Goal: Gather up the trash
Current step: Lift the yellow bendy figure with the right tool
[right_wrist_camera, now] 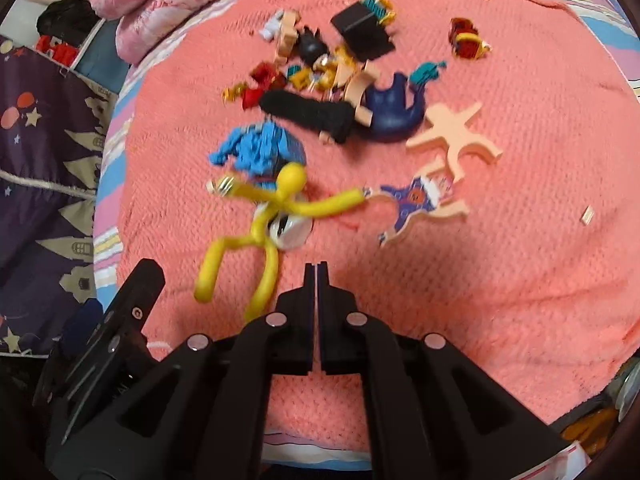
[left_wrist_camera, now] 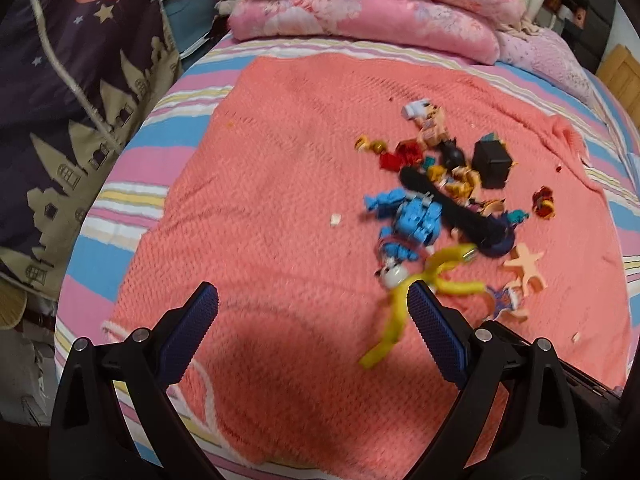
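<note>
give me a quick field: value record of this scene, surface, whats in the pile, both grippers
surface: coral knitted blanket over a striped sheet
pile: yellow bendy figure, blue block robot, black box, long black piece, peach wooden figure cutouts, small red and gold bits
stray bits: small pale scrap apart from the pile
left gripper: open, empty, beside the yellow figure's legs
right gripper: shut, empty, just short of the yellow figure
background: folded pink quilts
</note>
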`<control>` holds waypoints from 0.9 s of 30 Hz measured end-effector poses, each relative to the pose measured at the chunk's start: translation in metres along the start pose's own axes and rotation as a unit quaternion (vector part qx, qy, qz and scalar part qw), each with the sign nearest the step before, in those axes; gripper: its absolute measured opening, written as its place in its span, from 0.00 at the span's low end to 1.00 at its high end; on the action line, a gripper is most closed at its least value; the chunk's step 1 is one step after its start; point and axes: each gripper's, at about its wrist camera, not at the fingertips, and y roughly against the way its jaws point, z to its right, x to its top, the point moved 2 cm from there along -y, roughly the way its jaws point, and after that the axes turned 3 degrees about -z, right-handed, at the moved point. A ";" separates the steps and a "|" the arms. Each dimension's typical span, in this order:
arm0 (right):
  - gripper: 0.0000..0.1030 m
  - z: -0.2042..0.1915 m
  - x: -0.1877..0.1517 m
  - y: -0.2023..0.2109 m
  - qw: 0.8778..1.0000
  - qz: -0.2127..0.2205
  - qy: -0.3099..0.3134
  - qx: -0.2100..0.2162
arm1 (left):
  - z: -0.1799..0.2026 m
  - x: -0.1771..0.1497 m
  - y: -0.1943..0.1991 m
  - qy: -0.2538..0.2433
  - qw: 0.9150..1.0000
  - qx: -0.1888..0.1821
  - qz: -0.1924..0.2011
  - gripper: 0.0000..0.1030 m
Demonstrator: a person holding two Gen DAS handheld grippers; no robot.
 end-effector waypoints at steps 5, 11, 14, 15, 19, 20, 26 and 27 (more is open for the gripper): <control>0.42 -0.006 -0.002 -0.015 1.000 -0.013 -0.009 0.000 | -0.023 -0.002 -0.003 0.042 0.999 0.024 0.005 0.90; 0.59 -0.014 0.000 -0.019 1.000 -0.009 -0.013 0.014 | -0.038 0.001 0.001 0.063 0.997 0.039 0.017 0.90; 0.59 -0.022 0.000 -0.016 1.000 -0.016 -0.009 0.023 | -0.047 0.001 0.008 0.076 0.996 0.036 0.020 0.90; 0.59 -0.025 0.000 -0.012 1.000 -0.011 -0.006 0.025 | -0.050 0.003 0.014 0.079 0.996 0.035 0.031 0.90; 0.59 -0.035 0.000 -0.016 0.999 -0.020 0.004 0.031 | -0.058 0.004 0.013 0.084 0.995 0.045 0.029 0.90; 0.59 -0.036 0.000 -0.019 0.999 -0.022 0.008 0.028 | -0.059 0.004 0.010 0.085 0.995 0.046 0.024 0.90; 0.28 -0.042 -0.002 -0.037 0.998 -0.036 0.041 0.031 | -0.056 -0.003 -0.012 0.062 0.997 0.052 -0.001 0.90; 0.20 -0.044 -0.004 -0.038 0.997 -0.038 0.048 0.035 | -0.055 -0.005 -0.013 0.060 0.997 0.051 -0.004 0.90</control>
